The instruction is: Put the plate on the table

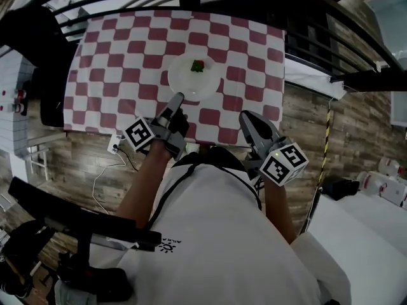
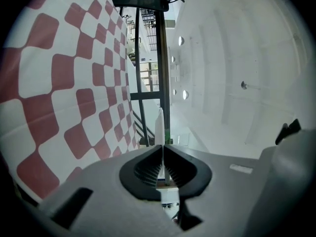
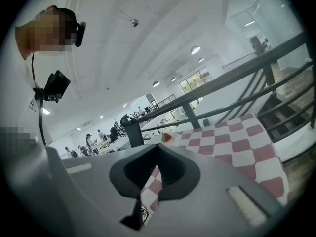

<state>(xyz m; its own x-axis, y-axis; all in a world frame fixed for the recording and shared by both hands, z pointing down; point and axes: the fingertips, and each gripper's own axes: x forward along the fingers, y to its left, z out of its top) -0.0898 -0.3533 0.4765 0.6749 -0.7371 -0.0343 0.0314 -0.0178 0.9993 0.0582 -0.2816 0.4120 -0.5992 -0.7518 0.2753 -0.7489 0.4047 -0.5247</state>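
A white plate [image 1: 191, 81] with a small red and green piece of food [image 1: 198, 66] lies flat over the red-and-white checked tablecloth [image 1: 114, 62], near the table's middle. I cannot tell whether it rests on the cloth. My left gripper [image 1: 176, 98] is shut on the plate's near rim. In the left gripper view the plate [image 2: 159, 125] shows edge-on, pinched in my left gripper [image 2: 162, 148]. My right gripper [image 1: 249, 121] is shut and holds nothing, at the table's near edge to the right of the plate. The right gripper view shows my right gripper [image 3: 157, 146], with the food [image 3: 167, 138] beyond it.
A black railing [image 1: 305, 5] curves behind and to the right of the table. On the wooden floor at the left lie a white power strip [image 1: 114, 146] and its cable. A white surface [image 1: 362, 227] stands at the lower right. A dark seat [image 1: 48, 100] is at the table's left.
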